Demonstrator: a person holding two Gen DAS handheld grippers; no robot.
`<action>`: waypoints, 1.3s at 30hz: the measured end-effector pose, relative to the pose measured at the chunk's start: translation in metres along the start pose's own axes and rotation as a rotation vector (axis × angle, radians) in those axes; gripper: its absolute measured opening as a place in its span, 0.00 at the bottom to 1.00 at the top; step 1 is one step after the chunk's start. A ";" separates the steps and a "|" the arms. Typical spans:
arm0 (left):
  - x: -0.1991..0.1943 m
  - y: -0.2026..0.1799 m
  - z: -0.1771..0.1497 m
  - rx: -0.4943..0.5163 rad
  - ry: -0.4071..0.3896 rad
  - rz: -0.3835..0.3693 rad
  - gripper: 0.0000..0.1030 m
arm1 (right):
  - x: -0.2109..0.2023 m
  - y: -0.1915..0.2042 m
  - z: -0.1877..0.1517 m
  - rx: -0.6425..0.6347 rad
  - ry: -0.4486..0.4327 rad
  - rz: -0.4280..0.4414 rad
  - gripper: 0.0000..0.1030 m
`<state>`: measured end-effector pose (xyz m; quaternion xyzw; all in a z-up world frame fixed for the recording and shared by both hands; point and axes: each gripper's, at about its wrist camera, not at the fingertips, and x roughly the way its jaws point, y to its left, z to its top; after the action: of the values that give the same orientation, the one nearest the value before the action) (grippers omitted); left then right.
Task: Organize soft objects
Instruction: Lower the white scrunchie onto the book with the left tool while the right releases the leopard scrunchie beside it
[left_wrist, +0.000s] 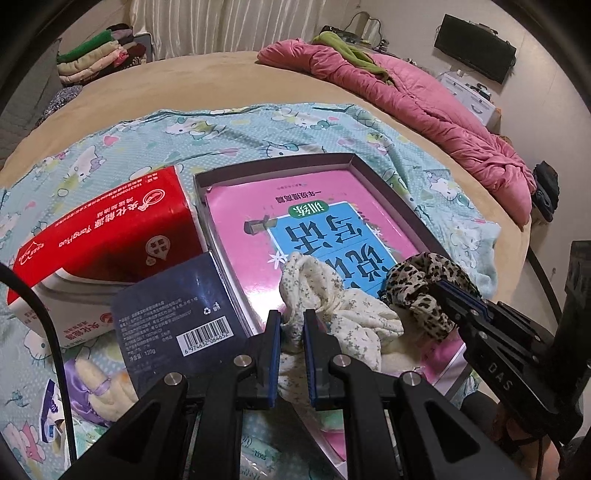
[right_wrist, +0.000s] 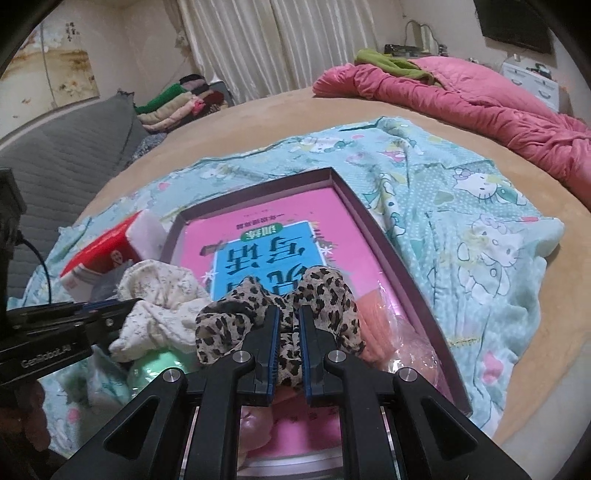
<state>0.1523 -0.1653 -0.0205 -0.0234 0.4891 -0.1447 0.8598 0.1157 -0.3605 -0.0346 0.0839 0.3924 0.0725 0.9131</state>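
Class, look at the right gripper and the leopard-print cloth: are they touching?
Touching. The right wrist view shows the right gripper shut on the leopard-print cloth, fabric pinched between both fingers.

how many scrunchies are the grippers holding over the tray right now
2. The cream floral scrunchie is pinched in the left gripper; the leopard print scrunchie is pinched in the right gripper. Both are above the near end of the tray. Others may be hidden underneath.

Book (left_wrist: 317, 221) inside the shallow box (left_wrist: 388, 184) on the blanket (left_wrist: 110, 147), tissue pack (left_wrist: 110, 236) just left of it.
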 end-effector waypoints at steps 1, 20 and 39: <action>0.000 0.000 0.000 0.001 0.000 0.001 0.12 | 0.002 -0.001 0.000 0.003 0.001 -0.005 0.09; 0.011 -0.008 0.007 0.022 0.011 0.045 0.12 | 0.010 0.003 0.002 -0.018 -0.008 -0.008 0.13; 0.013 -0.013 0.008 0.031 0.029 0.066 0.22 | 0.004 0.003 0.002 -0.021 -0.034 0.040 0.28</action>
<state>0.1622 -0.1820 -0.0248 0.0082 0.4995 -0.1244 0.8573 0.1193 -0.3568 -0.0355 0.0833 0.3744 0.0936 0.9188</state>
